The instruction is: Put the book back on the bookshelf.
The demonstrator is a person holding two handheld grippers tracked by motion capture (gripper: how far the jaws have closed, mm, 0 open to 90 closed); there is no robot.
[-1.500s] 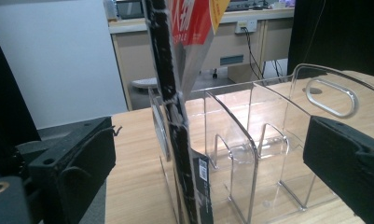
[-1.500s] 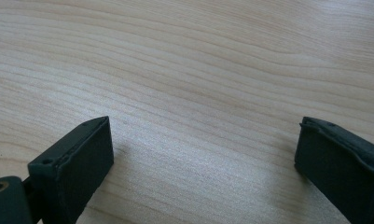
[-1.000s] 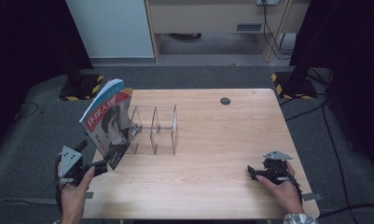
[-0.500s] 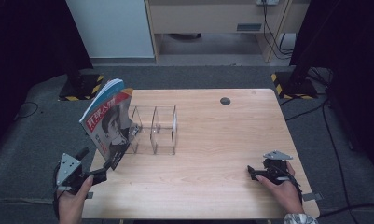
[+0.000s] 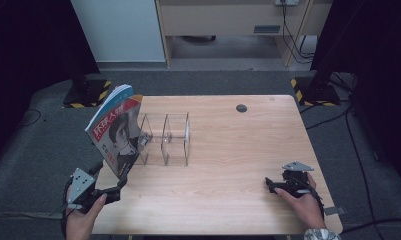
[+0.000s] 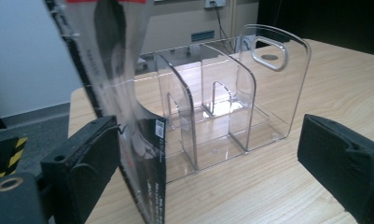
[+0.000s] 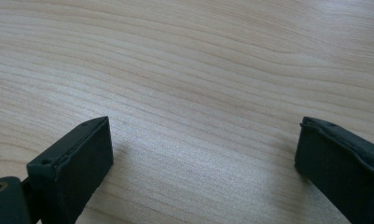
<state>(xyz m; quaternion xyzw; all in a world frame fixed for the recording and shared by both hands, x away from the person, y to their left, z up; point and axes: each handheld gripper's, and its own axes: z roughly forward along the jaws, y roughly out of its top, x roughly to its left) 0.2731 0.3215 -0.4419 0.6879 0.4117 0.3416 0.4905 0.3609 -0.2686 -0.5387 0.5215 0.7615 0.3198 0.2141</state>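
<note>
A: Main item first. Where does it stand?

B: A glossy magazine with a red-and-blue cover and a portrait on its front [image 5: 117, 131] stands on edge at about 9 o'clock on the pale wooden table [image 5: 238, 175], tilted, its top leaning out past the table's left edge. Its lower part sits at the left end of a clear plastic divider rack with three upright partitions [image 5: 167, 137]. Whether it rests in the first slot or against the outer wall, I cannot tell.

A: From the left gripper view?

B: The magazine's shiny back, barcode strip low down [image 6: 128, 121], stands just in front of the near jaw. The clear rack [image 6: 231, 98] is behind it, with an oval handle hole in its far wall.

A: Left tool?

B: The left gripper [image 5: 119, 183], at 7 o'clock off the table's corner, jaws spread wide, gripping nothing. One jaw is just beside the magazine's lower corner; contact I cannot confirm.

A: Right tool?

B: The right gripper [image 5: 269, 184], at 4 o'clock, held low over bare wood, well apart from the rack. Jaws wide apart, empty.

A: Anything else?

B: A small dark round disc [image 5: 241, 108] lies at 1 o'clock near the far edge.
</note>
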